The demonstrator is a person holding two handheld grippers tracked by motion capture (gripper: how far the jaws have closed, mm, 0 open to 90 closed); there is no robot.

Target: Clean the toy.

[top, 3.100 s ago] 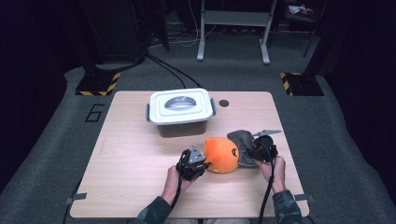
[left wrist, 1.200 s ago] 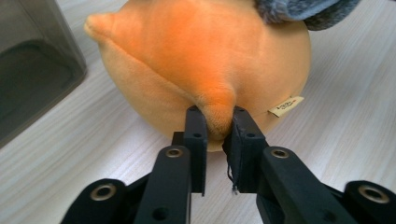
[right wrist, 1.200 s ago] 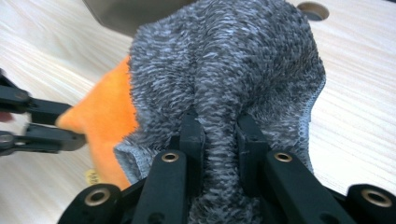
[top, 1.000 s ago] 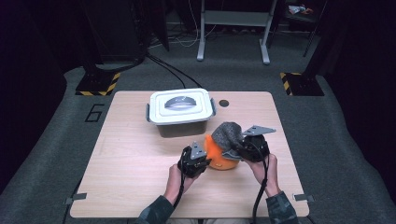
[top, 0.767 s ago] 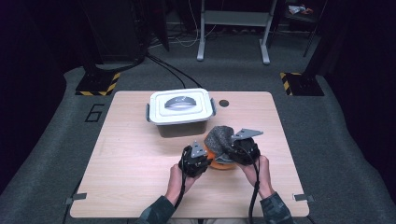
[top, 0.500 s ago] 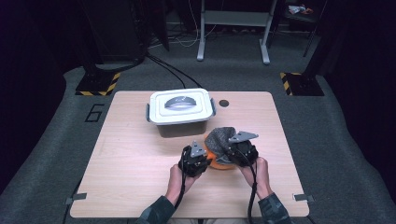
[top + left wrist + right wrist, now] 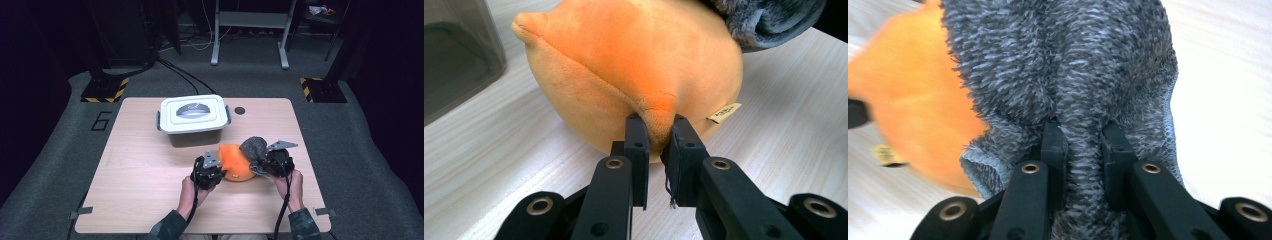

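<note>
The right tongs (image 7: 1079, 135), clenched on the grey cloth (image 7: 1063, 65), have carried it atop the orange plush (image 7: 634, 65), seemingly wiping it, while the left tongs (image 7: 656, 132) pinch its seam.

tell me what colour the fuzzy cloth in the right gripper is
Mottled grey cloth, clearest in the right gripper view.

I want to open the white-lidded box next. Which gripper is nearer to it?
Left, slightly. The left gripper, shut on the orange plush toy, sits just in front of the box. The right gripper, shut on the grey cloth, is farther to the box's right.
</note>
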